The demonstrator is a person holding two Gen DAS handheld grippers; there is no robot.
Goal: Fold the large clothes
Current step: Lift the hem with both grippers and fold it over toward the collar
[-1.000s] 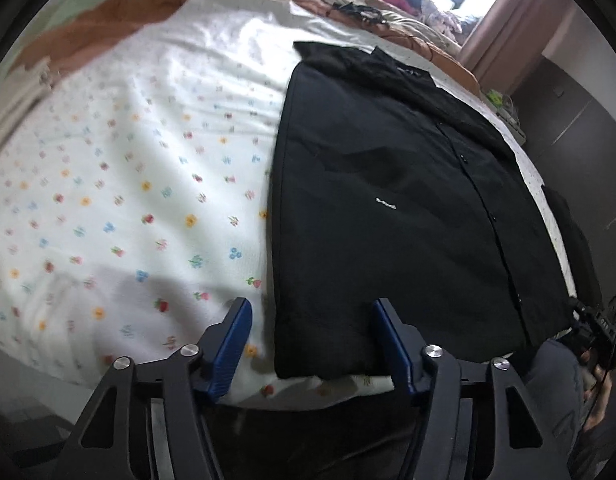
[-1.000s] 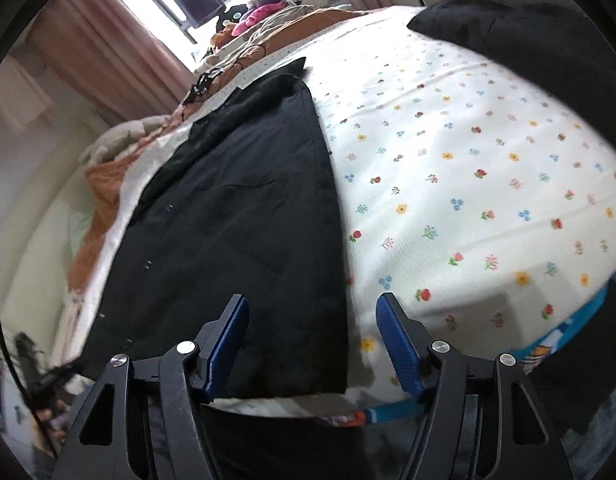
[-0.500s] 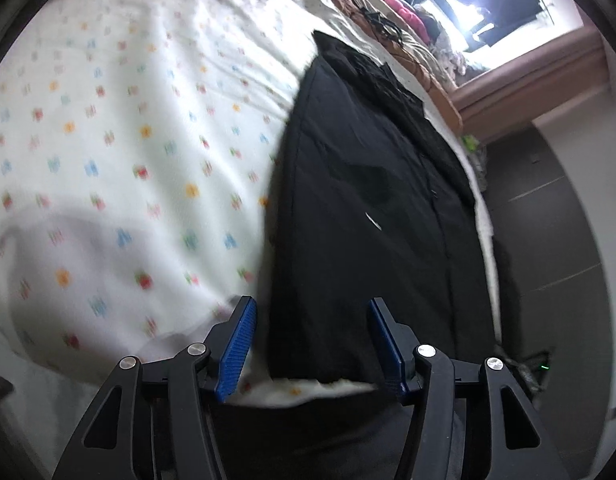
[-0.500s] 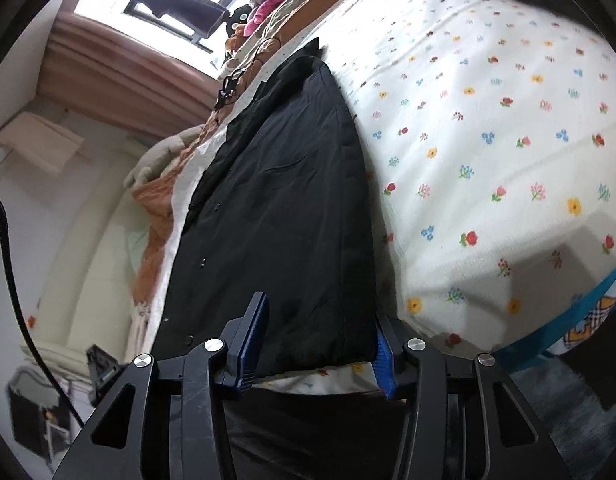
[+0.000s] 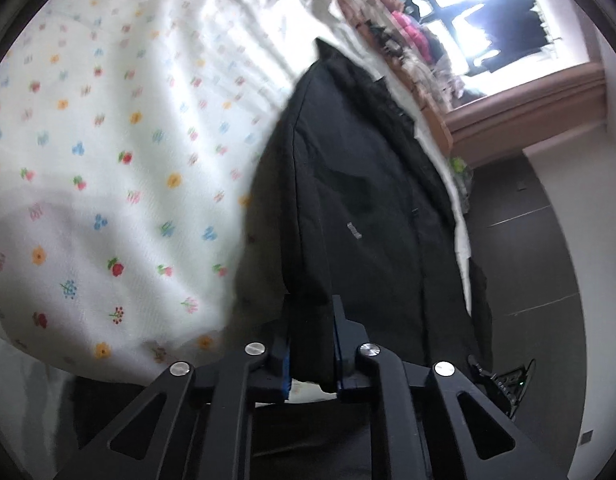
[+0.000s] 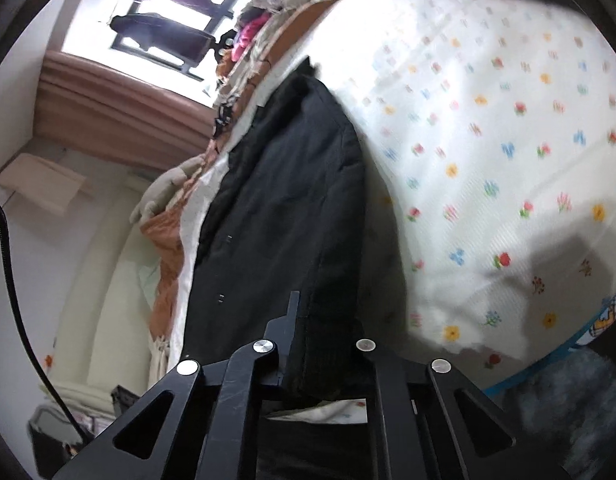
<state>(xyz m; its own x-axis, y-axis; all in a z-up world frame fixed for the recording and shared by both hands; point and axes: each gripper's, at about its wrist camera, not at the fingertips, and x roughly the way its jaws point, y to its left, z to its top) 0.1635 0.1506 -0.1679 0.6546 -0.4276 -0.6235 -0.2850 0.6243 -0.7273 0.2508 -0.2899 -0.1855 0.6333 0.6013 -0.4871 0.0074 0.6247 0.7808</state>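
A black button-up shirt (image 5: 360,200) lies lengthwise on a bed with a white floral sheet (image 5: 107,152), collar at the far end. My left gripper (image 5: 310,336) is shut on the shirt's near hem at its left corner, and the cloth is bunched and lifted between the blue pads. In the right wrist view the same shirt (image 6: 291,208) runs away from me, and my right gripper (image 6: 324,344) is shut on the hem at the right corner. The floral sheet (image 6: 488,140) lies to its right.
A bright window with brown curtains (image 5: 524,92) is beyond the bed's far end, with piled clothes (image 5: 412,28) in front of it. A dark wardrobe (image 5: 520,264) stands right of the bed. Orange bedding (image 6: 163,264) lies at the bed's left edge. A black cable (image 6: 15,304) hangs left.
Both grippers went from open above the hem to shut on the hem corners. Both cameras tilted and dropped lower, and the hem cloth is now bunched and lifted.
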